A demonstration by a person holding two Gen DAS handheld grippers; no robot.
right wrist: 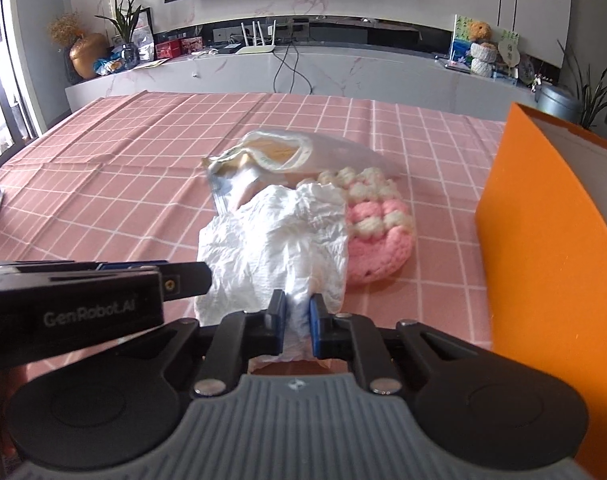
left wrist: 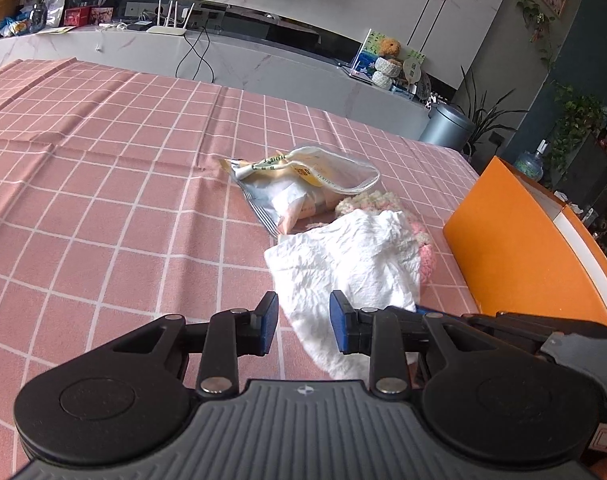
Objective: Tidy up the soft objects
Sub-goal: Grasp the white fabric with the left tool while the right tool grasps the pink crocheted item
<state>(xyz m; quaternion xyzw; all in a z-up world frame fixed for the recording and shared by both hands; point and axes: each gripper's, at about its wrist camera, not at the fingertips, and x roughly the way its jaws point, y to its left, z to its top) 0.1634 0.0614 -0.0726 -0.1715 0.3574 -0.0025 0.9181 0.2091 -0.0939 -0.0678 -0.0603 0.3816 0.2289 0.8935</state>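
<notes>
Right tool point(right wrist: 297, 322) pinches the near edge of the white cloth point(right wrist: 275, 240). Left tool point(left wrist: 303, 322) is apart, w/ nothing in it, just over that cloth. Cloth lies on the bench point(left wrist: 103, 200), partly on a pink knit pad point(right wrist: 379, 236), near the orange box point(right wrist: 551, 264).

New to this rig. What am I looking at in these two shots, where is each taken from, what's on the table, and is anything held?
No robot arm here: a person holds a two-finger claw in each hand, each with a fisheye camera looking along its fingers.

The left wrist view shows the left claw, open, above the edge of a crumpled white cloth. The right wrist view shows the right claw, shut on that cloth's near edge; the left claw enters from the side.

On the pink checked tablecloth lie the cloth, a pink and cream crocheted piece partly under it, and a plastic snack packet. An orange box stands to the right.
</notes>
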